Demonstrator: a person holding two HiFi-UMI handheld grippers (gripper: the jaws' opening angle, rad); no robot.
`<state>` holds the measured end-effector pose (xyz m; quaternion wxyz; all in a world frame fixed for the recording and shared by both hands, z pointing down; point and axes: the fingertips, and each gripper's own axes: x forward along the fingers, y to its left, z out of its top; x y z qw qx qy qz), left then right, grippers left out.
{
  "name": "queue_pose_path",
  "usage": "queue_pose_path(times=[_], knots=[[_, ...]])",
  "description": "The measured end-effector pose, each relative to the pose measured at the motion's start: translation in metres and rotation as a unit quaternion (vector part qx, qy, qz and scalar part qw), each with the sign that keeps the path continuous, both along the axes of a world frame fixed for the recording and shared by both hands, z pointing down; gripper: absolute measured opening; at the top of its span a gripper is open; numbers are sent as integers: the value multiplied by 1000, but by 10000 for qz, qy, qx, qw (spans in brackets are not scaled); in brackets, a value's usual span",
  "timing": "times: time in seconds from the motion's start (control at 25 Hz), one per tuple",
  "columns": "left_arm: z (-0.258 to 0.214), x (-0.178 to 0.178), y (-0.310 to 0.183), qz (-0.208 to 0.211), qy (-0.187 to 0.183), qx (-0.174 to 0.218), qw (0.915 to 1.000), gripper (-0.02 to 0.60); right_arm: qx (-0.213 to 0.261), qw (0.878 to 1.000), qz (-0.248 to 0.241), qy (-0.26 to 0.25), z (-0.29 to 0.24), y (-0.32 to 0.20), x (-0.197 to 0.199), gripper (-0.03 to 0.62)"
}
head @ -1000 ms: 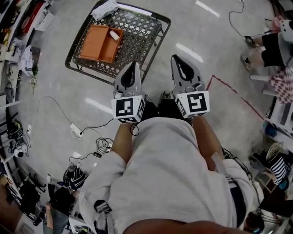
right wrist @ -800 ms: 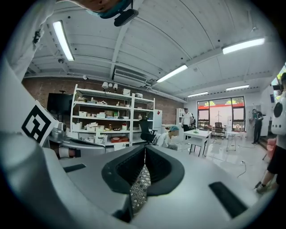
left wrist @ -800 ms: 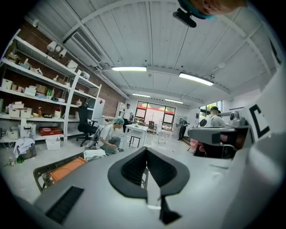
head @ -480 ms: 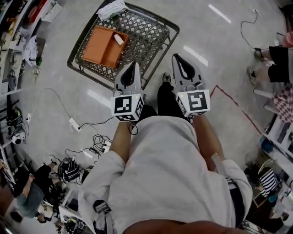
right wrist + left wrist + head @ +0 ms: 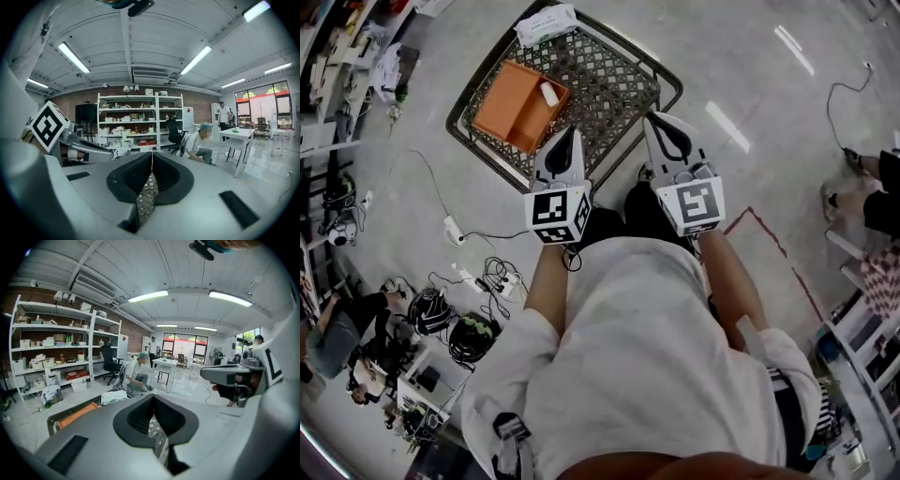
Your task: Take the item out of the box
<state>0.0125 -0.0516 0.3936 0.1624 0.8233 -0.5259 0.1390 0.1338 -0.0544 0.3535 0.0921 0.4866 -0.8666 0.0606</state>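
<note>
Approach: your left gripper and right gripper, jaws together and empty, hang short of the box; next, open one over the item.

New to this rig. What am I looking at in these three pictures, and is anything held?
No robot: a person holds hand-worked tongs in each hand. The head view looks down from a camera on the person's head: the left tongs and right tongs reach toward a wire basket. In it sits an orange box with a small white item inside. The other two pictures come from cameras on each tool, looking along its jaws. Both tongs are shut and empty.
</note>
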Motion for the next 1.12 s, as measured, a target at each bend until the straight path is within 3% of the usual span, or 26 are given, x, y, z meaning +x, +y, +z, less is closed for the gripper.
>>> queue_pose_path(times=[0.32,0.56,0.84,1.12], knots=[[12,-28,-44,-508,-353,-490,9969,6,-318,9960,-827,-90,15,-55,-46,5],[48,-50,-49,-715,-405,-640,9946,6,-569,9920,-1125,-51,55,-61,-80,5],[91,-70,-80,-855,-178,-1062,9905,6,-1113,9853,-1294,9,103,-91,-107,5],[156,-103,-111,-1062,-45,-1820,9775,6,-1664,9762,-1384,159,164,-116,-137,5]])
